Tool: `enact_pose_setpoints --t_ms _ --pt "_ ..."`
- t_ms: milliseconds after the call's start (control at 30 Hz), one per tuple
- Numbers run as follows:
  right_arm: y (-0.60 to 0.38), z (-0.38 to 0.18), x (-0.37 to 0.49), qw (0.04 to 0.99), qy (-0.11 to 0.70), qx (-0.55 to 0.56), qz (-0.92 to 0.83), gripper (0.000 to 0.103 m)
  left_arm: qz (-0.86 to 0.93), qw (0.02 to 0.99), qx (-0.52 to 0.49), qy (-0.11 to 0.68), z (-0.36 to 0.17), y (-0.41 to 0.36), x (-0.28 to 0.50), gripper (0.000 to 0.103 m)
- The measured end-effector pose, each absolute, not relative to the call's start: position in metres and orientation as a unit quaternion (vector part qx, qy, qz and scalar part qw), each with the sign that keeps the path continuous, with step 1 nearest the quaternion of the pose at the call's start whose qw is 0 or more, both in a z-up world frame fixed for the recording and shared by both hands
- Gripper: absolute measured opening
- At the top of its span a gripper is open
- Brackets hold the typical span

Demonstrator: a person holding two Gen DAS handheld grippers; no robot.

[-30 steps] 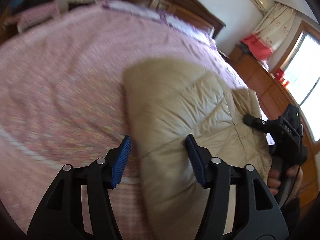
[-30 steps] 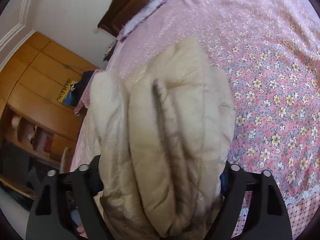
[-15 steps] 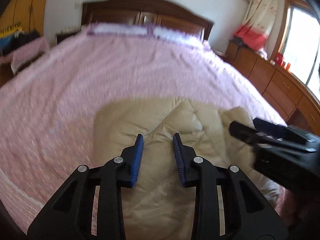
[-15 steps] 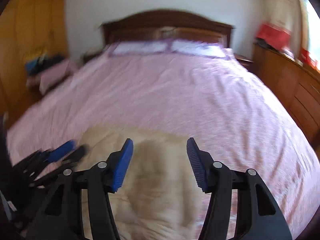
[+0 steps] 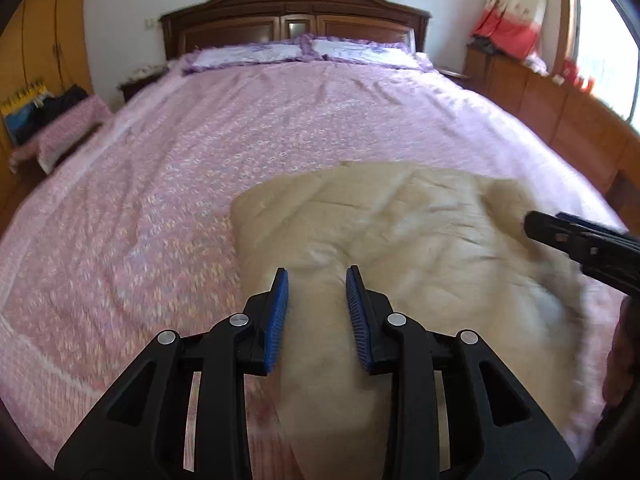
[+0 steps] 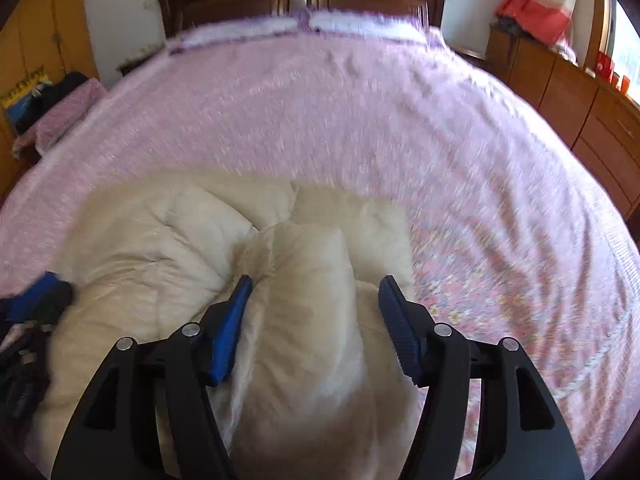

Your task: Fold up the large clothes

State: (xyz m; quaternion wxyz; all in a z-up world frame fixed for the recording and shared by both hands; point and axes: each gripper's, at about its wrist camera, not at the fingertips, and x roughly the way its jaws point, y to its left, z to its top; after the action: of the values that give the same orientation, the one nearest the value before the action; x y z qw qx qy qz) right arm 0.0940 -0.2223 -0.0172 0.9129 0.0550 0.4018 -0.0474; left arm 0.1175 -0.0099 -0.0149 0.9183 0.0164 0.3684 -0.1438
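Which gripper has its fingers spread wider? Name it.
The right gripper: its blue fingers stand wide apart over a puffed fold of the beige jacket. The left gripper shows a much narrower gap.

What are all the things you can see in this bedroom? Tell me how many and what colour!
Puffy jacket: one, beige, lying on the near end of the bed.
Bedspread: one, pink with small flowers, covering the bed.
Pillows: two, white with purple frills, at the head of the bed.
Headboard: one, dark brown wood, against the white wall.
Curtain: one, pale with a red bottom, by the window on the right.
Cabinets: a row, brown wood, along the bed's right side.
Left gripper: one, black with blue pads, open above the jacket.
Right gripper: one, black with blue pads, open, a jacket fold between its fingers.
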Motion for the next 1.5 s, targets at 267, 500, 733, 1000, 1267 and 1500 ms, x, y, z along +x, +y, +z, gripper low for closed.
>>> enact_pose_setpoints --t_ms 267,500,733,1000,1267,1500 --pt "-0.206 -0.037 -0.003 0.899 0.423 0.106 -0.038 0.066 -0.119 0.915 0.082 0.377 -0.045 -0.019 0.055 0.031" --pt "-0.201 -0.012 -0.021 0.898 0.415 0.129 -0.065 0.082 -0.06 0.932 0.061 0.352 -0.001 0.002 -0.018 0.058" --pt "-0.178 0.032 -0.095 0.923 0.367 0.118 -0.016 0.087 -0.077 0.955 0.036 0.282 0.035 0.022 -0.117 0.085" --pt "-0.16 -0.006 -0.173 0.961 0.266 0.071 -0.012 0.097 -0.101 0.973 0.008 0.207 0.001 0.029 -0.179 0.095" --pt "-0.165 -0.061 -0.192 0.973 0.22 -0.013 -0.075 0.097 -0.142 0.963 -0.035 0.226 -0.062 0.031 -0.158 0.098" --pt "-0.199 -0.067 -0.187 0.971 0.193 0.075 -0.119 0.097 -0.15 0.944 -0.124 0.265 -0.082 0.056 -0.129 0.098"
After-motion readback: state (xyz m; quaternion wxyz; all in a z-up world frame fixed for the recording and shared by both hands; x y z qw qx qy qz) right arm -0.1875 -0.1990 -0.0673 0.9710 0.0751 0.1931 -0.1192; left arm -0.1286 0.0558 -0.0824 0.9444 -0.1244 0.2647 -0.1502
